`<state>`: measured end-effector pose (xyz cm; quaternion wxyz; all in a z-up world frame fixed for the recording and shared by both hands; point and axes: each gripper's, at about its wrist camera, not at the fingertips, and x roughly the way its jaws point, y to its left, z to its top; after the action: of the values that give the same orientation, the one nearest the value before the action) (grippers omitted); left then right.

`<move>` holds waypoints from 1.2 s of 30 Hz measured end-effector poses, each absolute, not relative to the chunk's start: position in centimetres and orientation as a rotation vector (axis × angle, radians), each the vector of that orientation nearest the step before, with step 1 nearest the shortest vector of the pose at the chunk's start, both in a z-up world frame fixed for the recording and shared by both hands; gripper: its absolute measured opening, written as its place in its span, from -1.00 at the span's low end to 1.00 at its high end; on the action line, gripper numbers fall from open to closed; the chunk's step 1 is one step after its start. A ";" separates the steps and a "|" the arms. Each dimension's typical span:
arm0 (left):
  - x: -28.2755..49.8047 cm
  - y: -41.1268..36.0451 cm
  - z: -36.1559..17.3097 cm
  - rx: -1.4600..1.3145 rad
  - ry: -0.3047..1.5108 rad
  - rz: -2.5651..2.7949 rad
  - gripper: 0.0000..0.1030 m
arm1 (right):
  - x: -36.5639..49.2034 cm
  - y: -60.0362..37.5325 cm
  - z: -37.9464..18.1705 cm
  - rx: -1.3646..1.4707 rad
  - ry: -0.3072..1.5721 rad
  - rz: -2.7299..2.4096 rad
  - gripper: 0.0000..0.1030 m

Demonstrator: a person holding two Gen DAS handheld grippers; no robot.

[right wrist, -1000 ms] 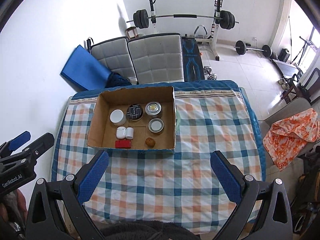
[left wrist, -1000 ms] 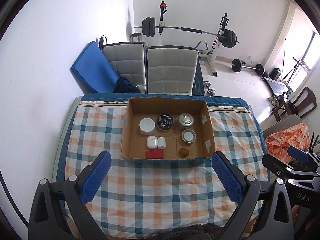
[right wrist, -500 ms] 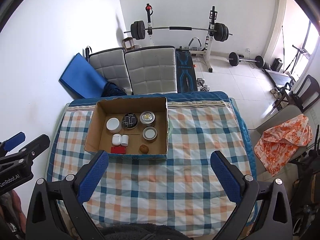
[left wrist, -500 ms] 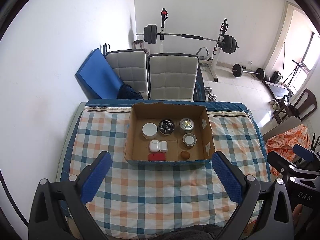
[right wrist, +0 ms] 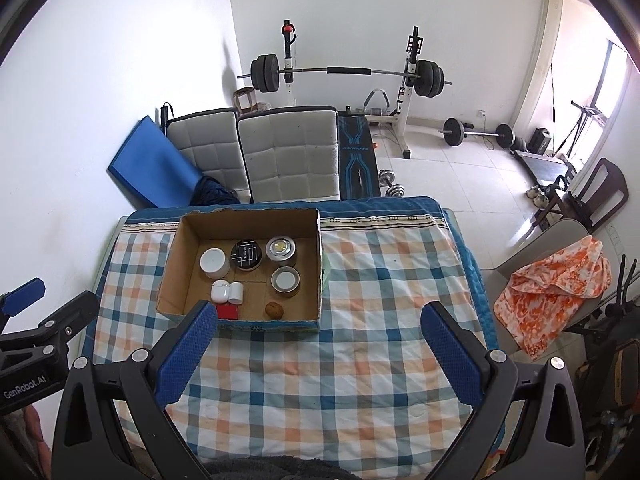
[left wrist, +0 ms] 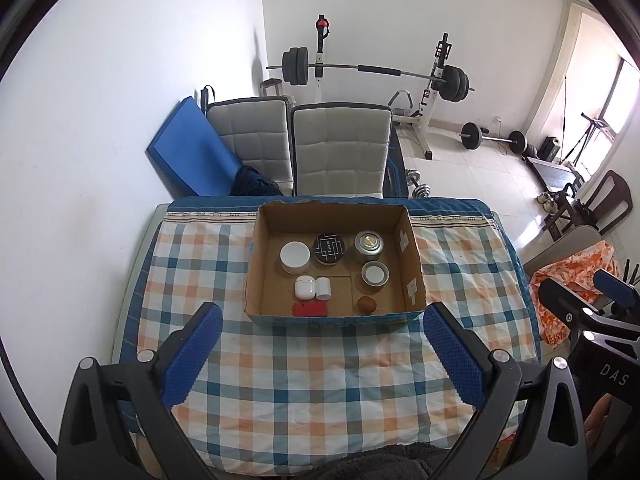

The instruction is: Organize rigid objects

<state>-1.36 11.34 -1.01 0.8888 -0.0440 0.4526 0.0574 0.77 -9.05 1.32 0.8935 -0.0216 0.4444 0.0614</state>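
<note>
A cardboard box (left wrist: 409, 240) (right wrist: 172, 256) stands at the far side of the checked tablecloth (left wrist: 320, 380) (right wrist: 360, 360). Inside lie a white jar (left wrist: 295, 256) (right wrist: 214, 262), a black round tin (left wrist: 329, 248) (right wrist: 246, 255), a silver tin (left wrist: 369, 243) (right wrist: 281, 250), a white-lidded tin (left wrist: 375, 273) (right wrist: 285, 281), a white earbud case (left wrist: 305, 287) (right wrist: 220, 291), a small white cylinder (left wrist: 323, 288) (right wrist: 236, 293), a red flat piece (left wrist: 310, 309) (right wrist: 228, 312) and a brown nut (left wrist: 367, 304) (right wrist: 274, 310). My left gripper (left wrist: 320, 356) and right gripper (right wrist: 318, 352) hang open and empty, high above the near half of the table.
Two grey padded chairs (left wrist: 340, 148) and a blue mat (left wrist: 192, 156) stand behind the table. A barbell rack (left wrist: 376, 74) and dumbbells fill the room beyond. An orange cloth (right wrist: 556, 280) drapes a chair at the right.
Both grippers have pulled up and back, so the table and box look smaller and more of the room shows. Nothing in the box has moved.
</note>
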 end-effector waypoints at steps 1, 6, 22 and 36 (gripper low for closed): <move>-1.4 11.3 -1.0 -0.092 0.940 0.118 1.00 | 0.8 -9.0 1.3 -0.045 0.923 0.127 1.00; -0.8 11.5 -0.8 -0.091 0.936 0.111 1.00 | 0.8 -9.0 1.4 -0.041 0.916 0.122 1.00; -0.1 11.3 -0.5 -0.087 0.931 0.114 1.00 | 1.1 -8.7 1.4 -0.033 0.917 0.135 1.00; 0.1 11.7 -0.7 -0.089 0.933 0.120 1.00 | 1.4 -8.0 1.0 -0.039 0.916 0.153 1.00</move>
<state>0.07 11.67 -0.66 0.8905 -0.0428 0.4492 0.0578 1.36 -7.95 1.00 0.8938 -0.0190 0.4419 0.0739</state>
